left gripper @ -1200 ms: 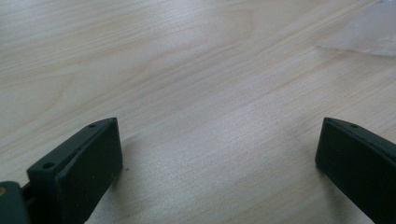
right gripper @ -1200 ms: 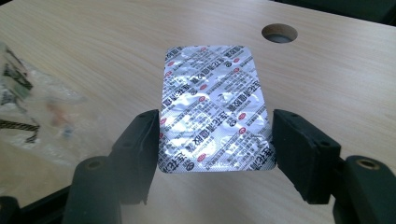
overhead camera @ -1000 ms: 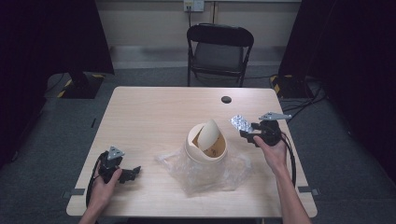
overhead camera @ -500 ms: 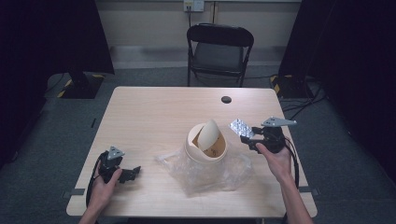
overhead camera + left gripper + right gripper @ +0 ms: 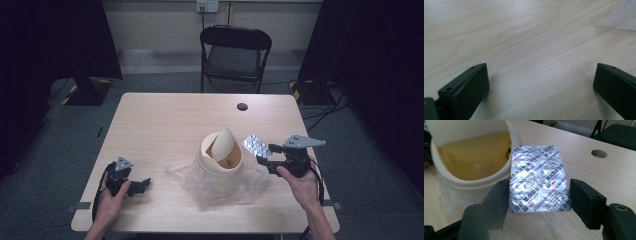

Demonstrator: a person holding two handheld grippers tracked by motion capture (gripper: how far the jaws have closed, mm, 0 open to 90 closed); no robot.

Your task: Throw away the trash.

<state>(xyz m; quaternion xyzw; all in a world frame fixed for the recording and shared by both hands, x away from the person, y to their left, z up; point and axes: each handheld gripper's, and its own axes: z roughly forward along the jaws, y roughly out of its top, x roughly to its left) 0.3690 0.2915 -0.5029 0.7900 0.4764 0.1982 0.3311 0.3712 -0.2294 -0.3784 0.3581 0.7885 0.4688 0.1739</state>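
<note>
1. Right tongs (image 5: 537, 202) clamp a foil blister pack (image 5: 539, 177) by its edges, beside the cream tub (image 5: 220, 155); the pack may buckle and slip.
2. Left tongs (image 5: 541, 87) rest wide apart, empty, on the tabletop (image 5: 165, 125).

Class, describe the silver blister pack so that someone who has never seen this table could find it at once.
Start at the cream tub standing on clear plastic near the table's middle. Just right of its rim, the right gripper holds the blister pack between its jaws. It is the one flat, foil-silver sheet with red-dotted print.
</note>
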